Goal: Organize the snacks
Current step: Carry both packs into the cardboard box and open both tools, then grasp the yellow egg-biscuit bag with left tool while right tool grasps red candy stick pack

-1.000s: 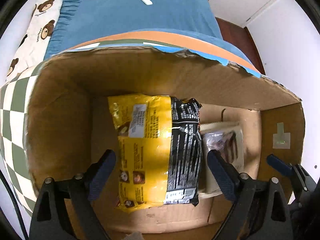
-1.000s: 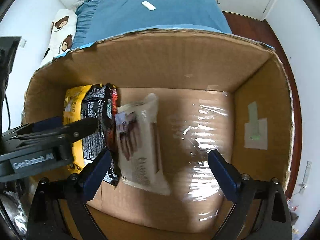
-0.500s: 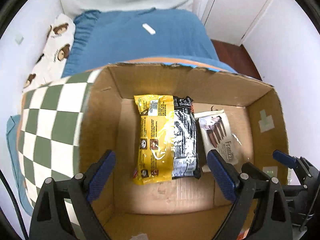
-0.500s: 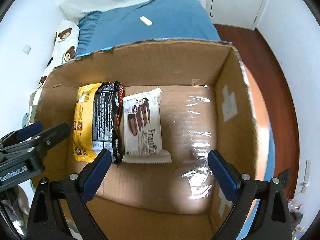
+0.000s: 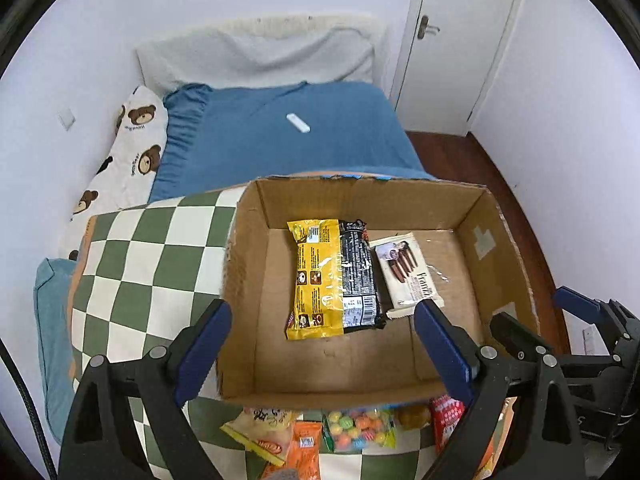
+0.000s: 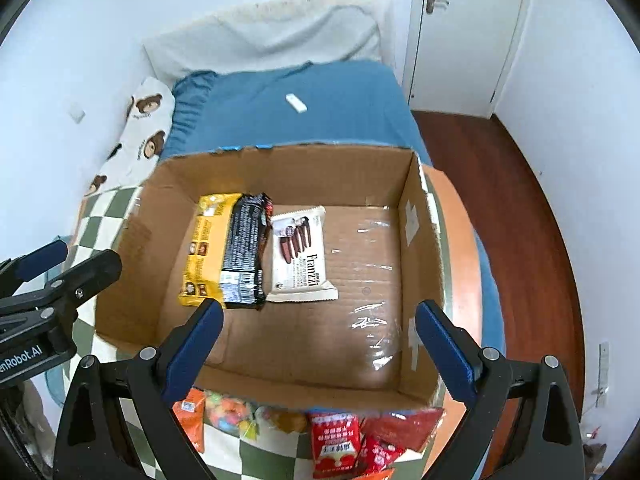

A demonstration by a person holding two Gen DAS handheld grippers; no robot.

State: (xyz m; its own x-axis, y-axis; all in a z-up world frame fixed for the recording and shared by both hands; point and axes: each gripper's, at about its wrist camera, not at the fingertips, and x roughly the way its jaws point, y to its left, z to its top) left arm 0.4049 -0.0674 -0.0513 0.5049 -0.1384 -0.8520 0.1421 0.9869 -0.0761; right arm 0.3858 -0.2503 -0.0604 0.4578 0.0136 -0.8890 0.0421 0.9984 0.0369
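An open cardboard box (image 5: 252, 280) (image 6: 288, 176) sits on a green-and-white checked cloth. On its floor lie a yellow packet (image 5: 316, 276) (image 6: 204, 248), a black packet (image 5: 358, 276) (image 6: 244, 252) partly on top of it, and a white wafer packet (image 5: 408, 276) (image 6: 300, 256) beside them. My left gripper (image 5: 320, 316) (image 6: 86, 254) hangs open above the box's near left part, nothing between its fingers. My right gripper (image 6: 320, 308) (image 5: 532, 308) hangs open above the near right part, also empty. Loose snacks lie in front of the box: a bag of coloured candy (image 5: 360, 430) (image 6: 228, 412), an orange packet (image 5: 306, 448) and red packets (image 6: 336, 440).
The checked cloth (image 5: 140, 264) covers the surface left of the box. Behind it stretches a blue bed cover (image 5: 280, 136) with a small white object (image 5: 298, 123), and a bear-print pillow (image 5: 128, 152). A white door (image 5: 456, 40) and wooden floor (image 6: 520, 208) are at the right.
Both grippers have risen and drawn back out of the box, staying open. The whole box and the loose snacks in front of it have come into view.
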